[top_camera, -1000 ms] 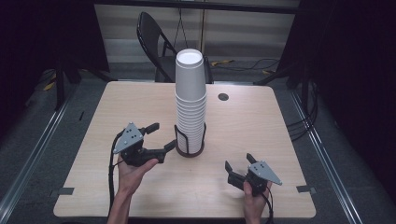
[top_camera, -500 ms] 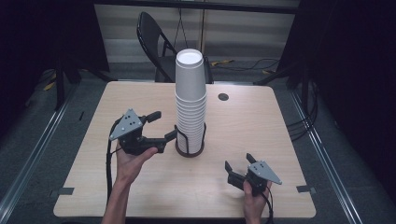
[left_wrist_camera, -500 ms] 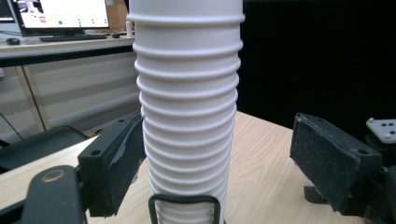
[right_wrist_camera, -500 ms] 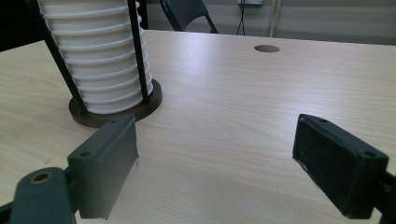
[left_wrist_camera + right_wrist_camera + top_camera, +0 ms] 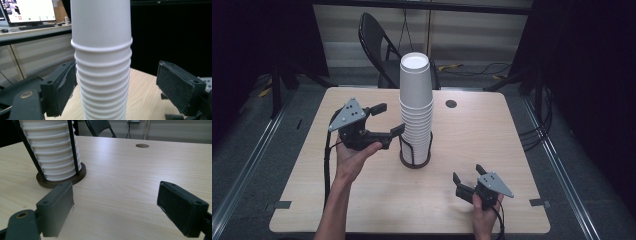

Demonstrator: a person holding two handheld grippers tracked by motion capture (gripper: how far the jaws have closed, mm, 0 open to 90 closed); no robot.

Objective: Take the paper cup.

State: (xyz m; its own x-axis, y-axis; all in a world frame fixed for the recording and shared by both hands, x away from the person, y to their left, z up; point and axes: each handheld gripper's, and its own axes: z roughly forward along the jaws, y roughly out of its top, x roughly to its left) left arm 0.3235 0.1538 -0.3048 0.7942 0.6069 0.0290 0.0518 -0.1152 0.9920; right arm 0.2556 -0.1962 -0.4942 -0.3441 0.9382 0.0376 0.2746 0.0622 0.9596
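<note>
The left gripper (image 5: 384, 119) is raised above the table (image 5: 492, 145), just left of the stack of white paper cups (image 5: 416, 107). Its jaws stand wide apart. In the left gripper view the stack (image 5: 102, 65) rises between the two pads: the left pad (image 5: 62, 90) sits at the ribbed rims, touching or nearly so, while the right pad (image 5: 178, 88) stands well clear of the cups. Nothing is clamped. The left hand (image 5: 354, 155) grips the tool body from below, and a cable trails from it toward the table's near edge.

The right gripper (image 5: 466, 181) rests low near the table's front right, well apart from the stack. Its jaws are also spread wide, with bare tabletop (image 5: 130, 177) between the pads. The right hand (image 5: 484, 212) holds it from behind.

The cup stack stands upright at the table's middle, its lower part seated in a holder (image 5: 415, 156) with a dark round base and thin black upright rods. In the right gripper view the base (image 5: 61, 178) lies flat on the wood and the rods run up along the nested rims (image 5: 51, 152).

A small round hole (image 5: 451, 104) lies in the tabletop beyond the stack. A black folding chair (image 5: 379, 42) stands behind the table's far edge.
</note>
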